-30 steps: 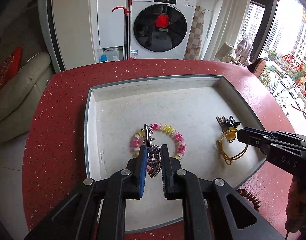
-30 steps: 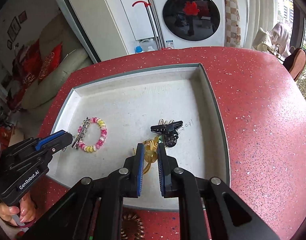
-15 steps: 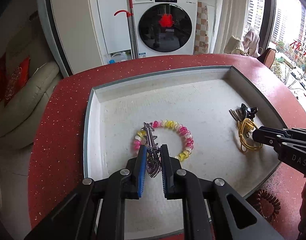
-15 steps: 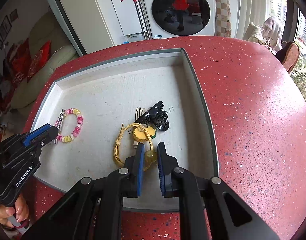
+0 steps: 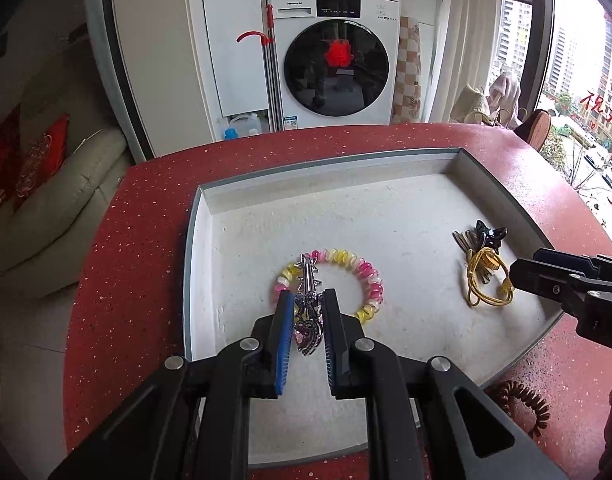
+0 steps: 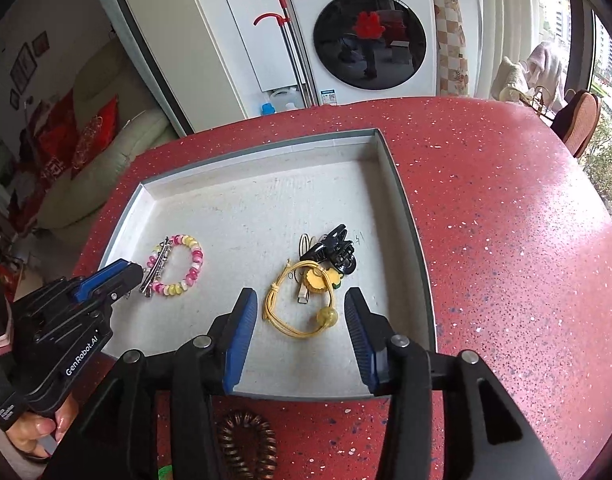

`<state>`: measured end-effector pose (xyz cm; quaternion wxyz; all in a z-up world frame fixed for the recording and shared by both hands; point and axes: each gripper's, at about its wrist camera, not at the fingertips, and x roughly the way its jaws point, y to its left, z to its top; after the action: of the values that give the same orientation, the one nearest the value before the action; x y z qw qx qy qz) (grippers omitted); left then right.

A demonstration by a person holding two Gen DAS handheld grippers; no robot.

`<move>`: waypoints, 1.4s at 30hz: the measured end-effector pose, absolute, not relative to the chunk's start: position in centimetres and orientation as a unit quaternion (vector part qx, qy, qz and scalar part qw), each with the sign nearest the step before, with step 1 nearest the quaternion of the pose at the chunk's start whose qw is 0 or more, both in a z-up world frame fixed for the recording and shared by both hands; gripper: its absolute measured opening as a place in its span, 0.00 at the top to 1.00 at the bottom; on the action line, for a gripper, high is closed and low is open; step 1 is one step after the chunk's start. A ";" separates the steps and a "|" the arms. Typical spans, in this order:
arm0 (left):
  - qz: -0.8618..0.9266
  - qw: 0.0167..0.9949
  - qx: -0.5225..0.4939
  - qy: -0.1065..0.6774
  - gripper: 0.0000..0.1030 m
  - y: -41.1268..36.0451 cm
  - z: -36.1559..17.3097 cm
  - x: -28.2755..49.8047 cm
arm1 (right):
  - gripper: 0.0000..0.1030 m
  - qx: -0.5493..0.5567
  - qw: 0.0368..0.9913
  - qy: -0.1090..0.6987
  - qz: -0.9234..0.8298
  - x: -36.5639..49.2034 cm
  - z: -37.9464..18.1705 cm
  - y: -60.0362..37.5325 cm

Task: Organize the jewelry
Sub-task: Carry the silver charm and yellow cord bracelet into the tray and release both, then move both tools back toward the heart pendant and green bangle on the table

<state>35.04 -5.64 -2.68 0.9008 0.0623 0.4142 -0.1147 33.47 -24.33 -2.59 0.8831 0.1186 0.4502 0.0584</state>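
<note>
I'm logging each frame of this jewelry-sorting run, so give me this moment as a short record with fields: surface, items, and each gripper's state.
surface: red speckled table with a shallow grey tray on it
in tray, left: pink and yellow bead bracelet with a silver hair clip lying across it
in tray, right: yellow cord hair tie, black claw clip
off tray: brown coil hair tie, on the table at the near edge
left gripper: shut on the silver hair clip
right gripper: open, fingers either side of the yellow cord hair tie
</note>
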 end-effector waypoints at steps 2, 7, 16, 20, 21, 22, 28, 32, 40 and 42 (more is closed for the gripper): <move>-0.111 0.908 0.048 0.402 0.07 -5.1 -2.1 34.6 | 0.52 0.120 0.884 0.447 0.060 33.2 -2.3 -24.2; -0.115 0.918 0.048 0.376 0.03 -5.0 -0.4 34.0 | 0.52 0.118 0.885 0.446 0.059 32.9 -1.9 -24.1; -0.105 0.923 0.040 0.368 0.00 -3.6 0.9 32.7 | 0.30 0.129 0.889 0.434 0.069 31.2 -1.0 -24.0; -0.111 0.921 0.053 0.370 0.00 -2.9 1.0 31.4 | 0.19 0.139 0.894 0.420 0.071 30.0 -0.3 -24.1; -0.114 0.920 0.057 0.371 0.00 -2.7 0.9 31.0 | 0.18 0.142 0.894 0.419 0.072 29.8 -0.2 -24.2; -0.118 0.918 0.062 0.373 0.00 -2.6 0.9 30.7 | 0.17 0.145 0.893 0.419 0.073 29.5 -0.1 -24.2; -0.133 0.910 0.089 0.383 0.00 -1.9 0.1 28.0 | 0.17 0.159 0.884 0.432 0.079 27.9 -0.7 -24.3; -0.131 0.909 0.110 0.380 0.00 -1.6 -0.5 26.4 | 0.17 0.157 0.880 0.442 0.078 26.7 -1.2 -24.2; -0.165 0.893 0.130 0.398 0.00 -1.4 -2.2 24.3 | 0.17 0.161 0.869 0.462 0.074 24.5 -2.4 -24.3; -0.177 0.888 0.140 0.400 0.00 -1.6 -2.5 23.7 | 0.17 0.158 0.867 0.467 0.073 24.0 -2.8 -24.2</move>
<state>23.75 -1.59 -2.54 0.8884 0.1397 0.3997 -0.1770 24.00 -24.19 -2.78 0.8667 0.1583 0.4675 0.0728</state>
